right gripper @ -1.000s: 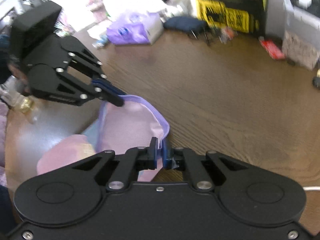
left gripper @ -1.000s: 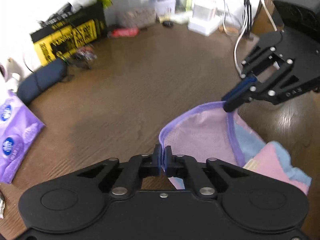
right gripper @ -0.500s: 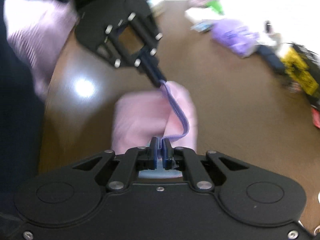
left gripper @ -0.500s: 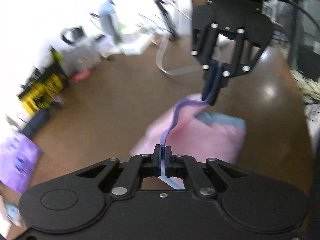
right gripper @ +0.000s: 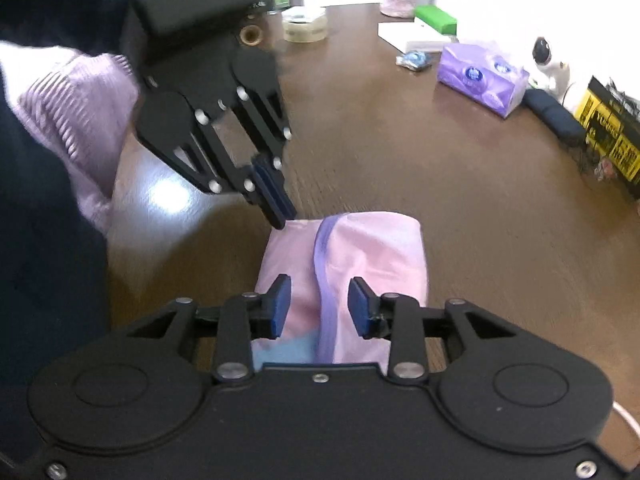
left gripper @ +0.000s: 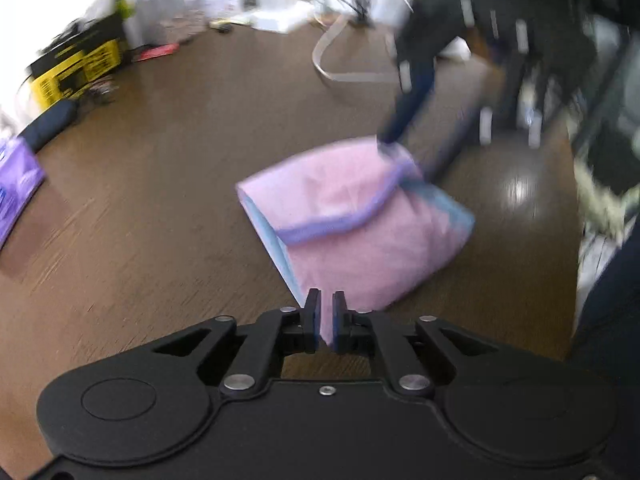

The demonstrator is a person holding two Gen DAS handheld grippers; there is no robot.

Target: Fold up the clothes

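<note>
Your cloth (right gripper: pixel 360 264) sits folded on the tabletop (right gripper: pixel 480 208), centre of both frames, pink with a purple hem (left gripper: pixel 340 220) snaking across the top layer. Right gripper (right gripper: pixel 320 308): fingers wide apart, straddling the hem at the near edge, holding nothing. Left gripper (left gripper: pixel 326 316): fingers nearly together with a slim gap, and a corner of pink cloth sits between them at the lower centre of the left view. It's a loose pinch at best, and I can't tell whether they have any bite on it. In the right view that gripper points down at the cloth's far left corner.

The fold looks laid, so the step now, I'd judge, is the release. Open the left fingers fully before you pull back, or that corner will drag and undo the layer. Lift both grippers straight up, not sideways. The top layer bulges and the hem wanders, so consider pressing it flat. Blue lining (left gripper: pixel 280 256) peeks out at the left edge; square that if you want it neat.
</note>
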